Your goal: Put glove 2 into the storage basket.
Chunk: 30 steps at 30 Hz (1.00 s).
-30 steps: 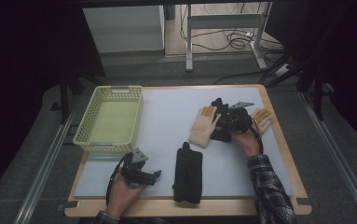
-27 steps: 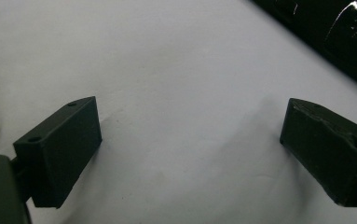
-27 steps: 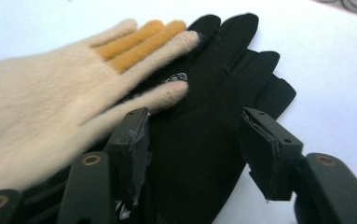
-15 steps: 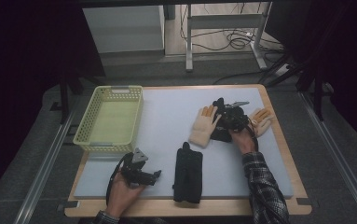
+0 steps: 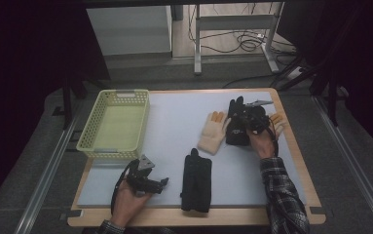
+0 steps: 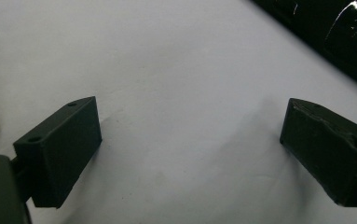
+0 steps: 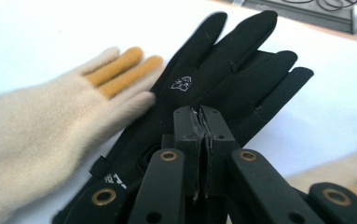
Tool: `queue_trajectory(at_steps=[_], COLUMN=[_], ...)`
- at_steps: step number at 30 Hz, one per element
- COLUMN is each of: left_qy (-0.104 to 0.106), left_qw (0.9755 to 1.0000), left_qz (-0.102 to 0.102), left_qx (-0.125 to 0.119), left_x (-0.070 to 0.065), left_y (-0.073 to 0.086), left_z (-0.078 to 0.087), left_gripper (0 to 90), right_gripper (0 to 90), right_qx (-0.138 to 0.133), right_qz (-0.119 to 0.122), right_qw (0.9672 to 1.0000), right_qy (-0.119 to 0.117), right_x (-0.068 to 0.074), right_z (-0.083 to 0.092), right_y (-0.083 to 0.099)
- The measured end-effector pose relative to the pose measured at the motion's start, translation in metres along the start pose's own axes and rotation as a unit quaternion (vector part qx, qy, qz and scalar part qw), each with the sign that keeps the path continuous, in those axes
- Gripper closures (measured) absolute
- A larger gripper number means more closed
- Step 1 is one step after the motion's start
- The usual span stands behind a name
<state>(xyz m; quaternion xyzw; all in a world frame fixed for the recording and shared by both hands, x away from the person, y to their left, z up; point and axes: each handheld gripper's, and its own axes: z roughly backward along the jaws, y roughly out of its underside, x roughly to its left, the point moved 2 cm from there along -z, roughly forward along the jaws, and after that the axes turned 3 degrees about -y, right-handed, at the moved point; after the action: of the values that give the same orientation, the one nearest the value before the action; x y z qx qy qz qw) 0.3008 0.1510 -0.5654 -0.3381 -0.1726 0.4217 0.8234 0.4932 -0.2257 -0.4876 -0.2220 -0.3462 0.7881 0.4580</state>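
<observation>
- Left tongs [image 6: 190, 154] stand wide apart over bare counter [image 6: 176, 70], nothing between them.
- Right tongs [image 7: 203, 122] have just closed, pinching the black glove [image 7: 232, 70] mid-palm; it lies directly under and ahead of them.
- Likely light, limp and floppy; the cuff hem should give a firmer hold.
- Cream glove [image 7: 41, 121] touches it, left of those tongs.

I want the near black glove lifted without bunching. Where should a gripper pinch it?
Probably at the cuff end of the near black glove, coming from above on the person's side: it lies flat, fingers pointing away, with bare table mat around it.
</observation>
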Motion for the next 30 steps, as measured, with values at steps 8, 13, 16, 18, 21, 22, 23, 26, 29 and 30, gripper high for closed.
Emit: queue_trajectory(at_steps=[8,13,16,18,21,22,23,26,29,30], left_qy=[0.0,0.0,0.0,0.0,0.0,0.0,0.0,0.0,-0.001,-0.001], left_qw=[1.0,1.0,1.0,1.0,1.0,1.0,1.0,1.0,1.0,1.0], left_qz=[0.0,0.0,0.0,0.0,0.0,0.0,0.0,0.0,0.004,0.002], left_qx=[0.001,0.001,0.001,0.001,0.001,0.001,0.001,0.0,-0.003,-0.001], left_x=[0.0,0.0,0.0,0.0,0.0,0.0,0.0,0.0,0.0,0.0], left_y=[0.0,0.0,0.0,0.0,0.0,0.0,0.0,0.0,0.0,0.0], left_z=[0.0,0.0,0.0,0.0,0.0,0.0,0.0,0.0,0.0,0.0], left_gripper=[5.5,5.5,5.5,5.5,5.5,5.5,5.5,5.5,5.5,5.5], right_gripper=[85.5,85.3,85.3,85.2,85.2,85.2,85.2,85.1,85.1,85.1], right_qx=[-0.022,-0.036,-0.043,-0.044,-0.043,-0.043,-0.044,-0.045,-0.047,-0.048], right_qz=[-0.018,-0.036,-0.042,-0.041,-0.037,-0.036,-0.035,-0.035,-0.042,-0.045], right_qw=[0.9995,0.9971,0.9949,0.9935,0.9911,0.9902,0.9893,0.9865,0.9832,0.9821], right_qy=[-0.015,-0.056,-0.081,-0.097,-0.12,-0.128,-0.134,-0.154,-0.172,-0.176], right_x=[-0.005,0.005,0.017,0.027,0.045,0.052,0.058,0.076,0.093,0.098], right_z=[0.036,0.055,0.063,0.067,0.073,0.074,0.076,0.08,0.085,0.086], right_y=[-0.006,0.0,0.006,0.011,0.019,0.021,0.024,0.031,0.037,0.039])
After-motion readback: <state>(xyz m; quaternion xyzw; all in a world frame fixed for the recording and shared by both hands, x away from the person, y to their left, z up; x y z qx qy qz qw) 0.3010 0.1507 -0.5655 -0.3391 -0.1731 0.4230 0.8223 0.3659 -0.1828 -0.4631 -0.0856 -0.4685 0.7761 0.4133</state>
